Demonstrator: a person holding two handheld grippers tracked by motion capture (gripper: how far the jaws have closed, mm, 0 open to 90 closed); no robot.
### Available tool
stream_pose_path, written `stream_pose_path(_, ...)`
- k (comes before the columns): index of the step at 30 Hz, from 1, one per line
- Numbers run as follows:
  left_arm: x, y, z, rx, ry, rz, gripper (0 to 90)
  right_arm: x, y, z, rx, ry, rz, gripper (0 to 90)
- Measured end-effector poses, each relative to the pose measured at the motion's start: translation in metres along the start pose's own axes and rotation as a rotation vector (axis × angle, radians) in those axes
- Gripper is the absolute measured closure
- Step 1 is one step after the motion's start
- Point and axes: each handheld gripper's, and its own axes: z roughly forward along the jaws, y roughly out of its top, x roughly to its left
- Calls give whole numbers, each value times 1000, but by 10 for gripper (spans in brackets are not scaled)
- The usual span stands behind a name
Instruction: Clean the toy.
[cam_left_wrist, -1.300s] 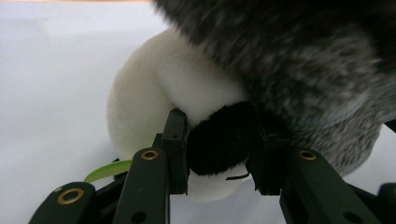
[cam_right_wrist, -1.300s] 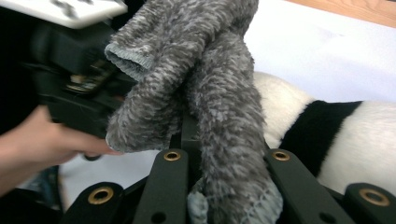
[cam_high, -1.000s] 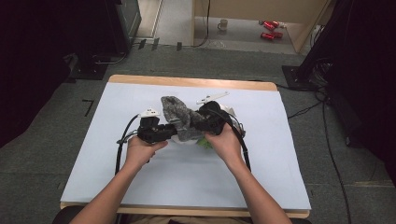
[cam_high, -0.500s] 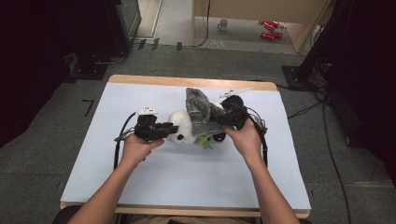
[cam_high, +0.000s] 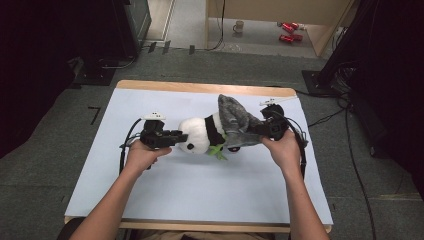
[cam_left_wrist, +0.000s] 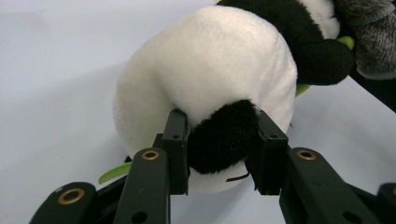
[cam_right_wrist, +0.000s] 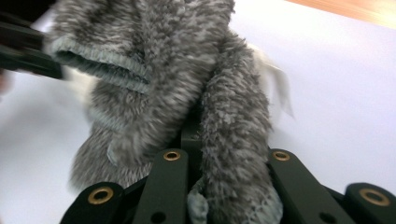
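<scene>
A plush panda (cam_high: 202, 135) lies on its side at the table's middle, its white head toward the left. My left gripper (cam_high: 176, 136) is shut on the panda's black ear (cam_left_wrist: 223, 140), with both pads (cam_left_wrist: 176, 149) pressed into it. A fuzzy grey garment (cam_high: 234, 119) covers the panda's lower body and stretches out to the right. My right gripper (cam_high: 257, 131) is shut on the grey garment (cam_right_wrist: 196, 93), whose fabric bunches between the jaws and hides the fingertips. Green leaf pieces (cam_high: 216, 151) stick out under the panda.
The table (cam_high: 165, 190) has a pale blue-white cover and a wooden rim (cam_high: 200, 87). Cables trail from both grippers. On the floor beyond stand a mug (cam_high: 239, 25) and red items (cam_high: 287, 31). Dark equipment flanks both sides.
My right gripper has pulled the grey garment to the right, off the panda's upper body. The panda's white head and black chest have come into sight. The left hand has stayed nearly still.
</scene>
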Motion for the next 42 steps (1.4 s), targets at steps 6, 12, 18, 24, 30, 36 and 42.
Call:
stream_pose_path(6, 6, -1, -2, 1, -18, -10, 645, -29, -11, -18, -34, -56, 81, 788)
stream_pose_path(12, 6, -4, -3, 0, -24, 2, 645, -47, -12, -39, -174, 4, 144, 789)
stream_pose_path(18, 5, -8, -3, -4, -25, 5, 644, -41, -4, -43, -279, 153, 144, 789)
stream_pose_path(24, 4, -10, -4, -6, -26, 9, 643, -32, 1, -12, -232, 258, 132, 788)
stream_pose_path(30, 5, -10, -3, 0, -18, 12, 643, -43, -13, 30, -150, 261, 190, 787)
stream_pose_path(36, 5, -9, -2, -1, -18, 11, 642, -47, -21, 37, -128, 213, 184, 788)
stream_pose_path(42, 6, -9, -2, -3, -24, 3, 641, -50, -27, 45, -77, 156, 180, 788)
